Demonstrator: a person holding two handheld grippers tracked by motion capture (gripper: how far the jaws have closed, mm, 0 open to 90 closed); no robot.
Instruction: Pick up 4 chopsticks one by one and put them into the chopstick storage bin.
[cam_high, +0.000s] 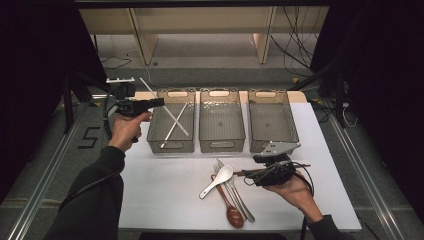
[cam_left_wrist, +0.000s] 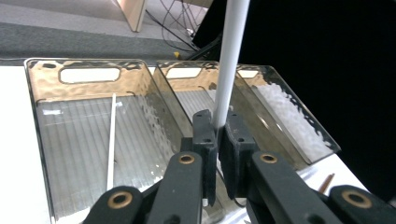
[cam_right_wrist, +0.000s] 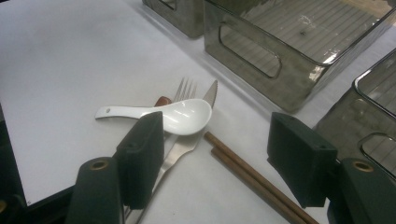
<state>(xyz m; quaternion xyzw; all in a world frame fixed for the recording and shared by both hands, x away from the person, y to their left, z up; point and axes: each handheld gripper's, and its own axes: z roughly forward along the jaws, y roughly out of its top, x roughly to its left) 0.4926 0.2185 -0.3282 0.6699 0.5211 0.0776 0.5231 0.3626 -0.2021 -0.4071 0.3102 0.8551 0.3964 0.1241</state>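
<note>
My left gripper (cam_high: 161, 103) is shut on a white chopstick (cam_high: 146, 85), which slants over the back left corner of the left smoked bin (cam_high: 152, 131). In the left gripper view the chopstick (cam_left_wrist: 231, 56) rises from between the pinched pads (cam_left_wrist: 204, 128). A second white chopstick (cam_high: 174, 126) lies inside that bin. My right gripper (cam_right_wrist: 219, 158) is open, low over the mat with a pair of brown chopsticks (cam_right_wrist: 247, 173) lying between its jaws, untouched. A white soup spoon (cam_right_wrist: 173, 115) rests across a fork (cam_right_wrist: 185, 88) and a knife (cam_right_wrist: 212, 92) just ahead.
Three smoked plastic bins stand in a row at the back of the white mat (cam_high: 165, 185); the middle bin (cam_high: 222, 145) and right bin (cam_high: 260, 142) hold nothing I can see. A brown spoon (cam_high: 233, 214) lies by the cutlery near the front edge.
</note>
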